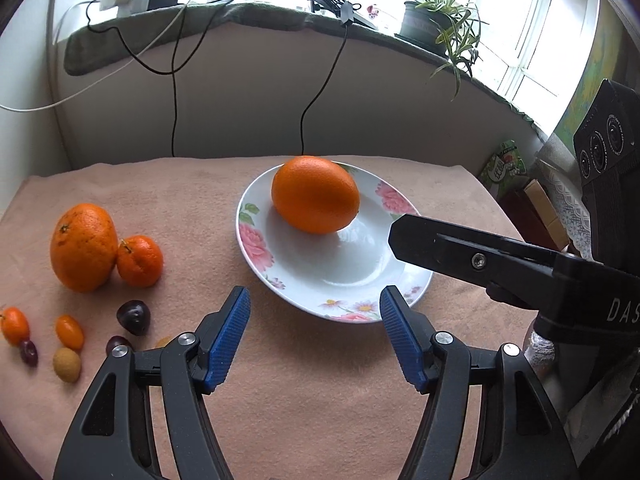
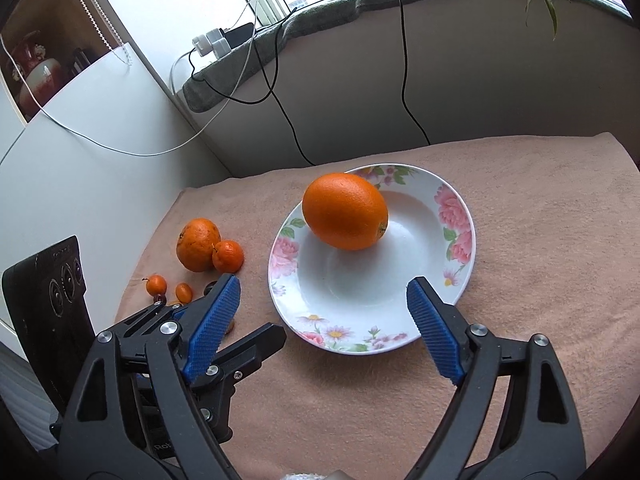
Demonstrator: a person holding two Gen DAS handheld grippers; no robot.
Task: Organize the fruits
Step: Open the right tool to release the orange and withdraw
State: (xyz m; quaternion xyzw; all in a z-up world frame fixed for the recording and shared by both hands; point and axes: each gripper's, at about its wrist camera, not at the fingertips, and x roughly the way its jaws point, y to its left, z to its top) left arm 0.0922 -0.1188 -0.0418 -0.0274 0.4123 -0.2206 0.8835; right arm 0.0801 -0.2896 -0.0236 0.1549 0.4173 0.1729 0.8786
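While small fruits (image 1: 68, 332) and two oranges (image 1: 84, 247) lie at the left of the cloth-covered surface (image 1: 320, 400), the left tool (image 1: 315, 334) hovers spread and empty beside the flowered plate (image 1: 256, 248) holding a big orange (image 1: 315, 199), the right tool (image 2: 324, 320) likewise spread.

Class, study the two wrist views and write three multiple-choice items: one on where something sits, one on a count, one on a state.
1. Where does the largest orange sit?
A. on the flowered plate
B. on the windowsill
C. in the left hand-held gripper

2. How many oranges lie on the pink cloth to the plate's left?
A. none
B. two
C. five

3. What is the state of the right hand-held gripper?
A. shut on a plum
B. shut on the plate
C. open, holding nothing

Answers: 1 A, it rests inside the plate's rim. 2 B, a big orange touches a small one. 3 C, its blue pads stand wide apart.
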